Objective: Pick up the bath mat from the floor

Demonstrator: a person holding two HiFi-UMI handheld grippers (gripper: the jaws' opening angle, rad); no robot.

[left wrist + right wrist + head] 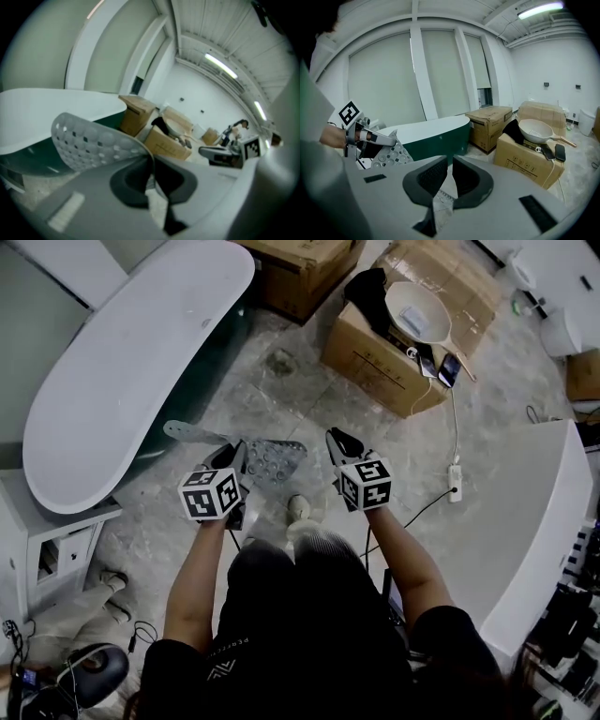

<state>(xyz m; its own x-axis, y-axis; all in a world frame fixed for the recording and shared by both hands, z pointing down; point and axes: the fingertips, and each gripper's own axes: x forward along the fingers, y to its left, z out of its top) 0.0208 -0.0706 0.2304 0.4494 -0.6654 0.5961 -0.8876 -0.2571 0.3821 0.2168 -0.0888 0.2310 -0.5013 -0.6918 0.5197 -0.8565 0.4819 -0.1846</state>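
The bath mat (272, 460) (93, 140) hangs clear of the floor (281, 395), fanning out ahead and to the left of my left hand-held gripper (236, 460) (152, 161), whose jaws are clamped on its near edge. My right hand-held gripper (339, 442) (450, 164) floats just beside it to the right, jaws only a narrow slit apart with nothing in them. Beyond my left hand-held gripper stands the bathtub (131, 362), and beyond my right one a cardboard box (375, 357).
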